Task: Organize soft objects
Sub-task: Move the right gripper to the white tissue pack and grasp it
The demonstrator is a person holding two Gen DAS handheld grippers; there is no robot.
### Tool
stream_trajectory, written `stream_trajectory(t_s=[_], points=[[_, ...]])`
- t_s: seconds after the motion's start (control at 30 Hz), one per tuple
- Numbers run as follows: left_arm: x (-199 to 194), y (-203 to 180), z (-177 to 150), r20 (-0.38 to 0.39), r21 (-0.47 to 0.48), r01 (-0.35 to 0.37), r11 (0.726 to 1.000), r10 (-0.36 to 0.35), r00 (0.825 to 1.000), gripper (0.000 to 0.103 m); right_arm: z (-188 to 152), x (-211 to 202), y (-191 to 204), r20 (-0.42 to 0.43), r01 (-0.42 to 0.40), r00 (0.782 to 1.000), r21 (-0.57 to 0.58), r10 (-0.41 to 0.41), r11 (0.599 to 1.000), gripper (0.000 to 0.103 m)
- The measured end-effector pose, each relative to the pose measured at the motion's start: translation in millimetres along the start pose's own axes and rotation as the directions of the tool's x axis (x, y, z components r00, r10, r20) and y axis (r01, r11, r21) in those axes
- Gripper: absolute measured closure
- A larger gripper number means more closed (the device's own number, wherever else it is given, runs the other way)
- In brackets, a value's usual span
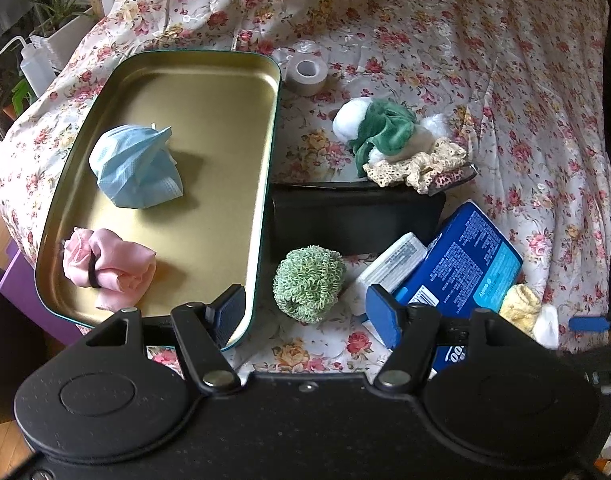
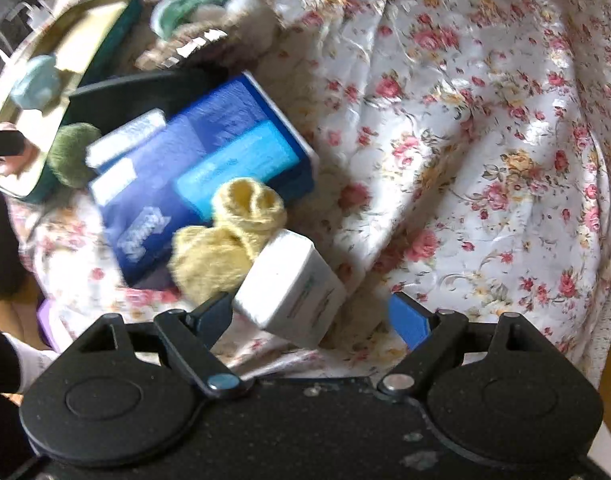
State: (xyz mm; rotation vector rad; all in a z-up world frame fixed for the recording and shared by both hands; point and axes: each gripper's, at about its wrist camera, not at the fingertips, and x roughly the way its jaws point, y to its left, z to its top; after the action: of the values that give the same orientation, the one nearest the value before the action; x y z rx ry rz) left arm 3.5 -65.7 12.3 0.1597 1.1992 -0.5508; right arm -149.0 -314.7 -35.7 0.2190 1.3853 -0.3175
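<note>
A gold tray (image 1: 209,80) on the floral bed holds a crumpled blue face mask (image 1: 135,168) and a pink cloth bundle (image 1: 109,266). My left gripper (image 1: 305,316) is open and empty, just above a green knitted scrubber (image 1: 309,282) lying right of the tray. A green and white plush (image 1: 379,128) and a cream lace scrunchie (image 1: 421,164) lie further back. My right gripper (image 2: 321,316) is open; a white box (image 2: 291,284) lies between its fingers, with yellow knitted pieces (image 2: 229,236) just beyond. The right view is blurred.
A black case (image 1: 353,220), a blue tissue pack (image 1: 461,264) (image 2: 209,160) and a white packet (image 1: 393,264) lie right of the tray. A tape roll (image 1: 307,74) sits behind it. Plants and a squeeze bottle (image 1: 35,64) stand beyond the bed's left edge.
</note>
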Motion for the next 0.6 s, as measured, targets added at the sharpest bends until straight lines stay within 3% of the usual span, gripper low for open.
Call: stream_trajectory(t_s=[0.13,0.2,0.27,0.43,0.6], points=[[0,1,-1,0.0,0.001,0.001,1.0,-0.001,1.0,0.041,19,2,-17,0.068,0.159,0.984,0.07,-0.164,0.985,0.019],[0,2,-1,-0.002,-0.003,-0.001,1.0,0.001,1.0,0.041,26,4,-23,0.118,0.284,0.948,0.105,-0.295,0.953,0.019],[1,3,0,-0.003,-0.007,0.0,1.0,0.0,1.0,0.041,30,8,-28,0.128,0.338,0.927,0.128,-0.353,0.932,0.02],[2,4,0,-0.009,-0.008,-0.001,1.0,0.001,1.0,0.041,23,3,-31,0.156,0.265,0.945,0.145,-0.286,0.953,0.02],[7,1,0,-0.024,-0.005,0.0,1.0,0.0,1.0,0.041,17,6,-22,0.117,0.145,0.982,0.023,-0.147,0.989,0.019]])
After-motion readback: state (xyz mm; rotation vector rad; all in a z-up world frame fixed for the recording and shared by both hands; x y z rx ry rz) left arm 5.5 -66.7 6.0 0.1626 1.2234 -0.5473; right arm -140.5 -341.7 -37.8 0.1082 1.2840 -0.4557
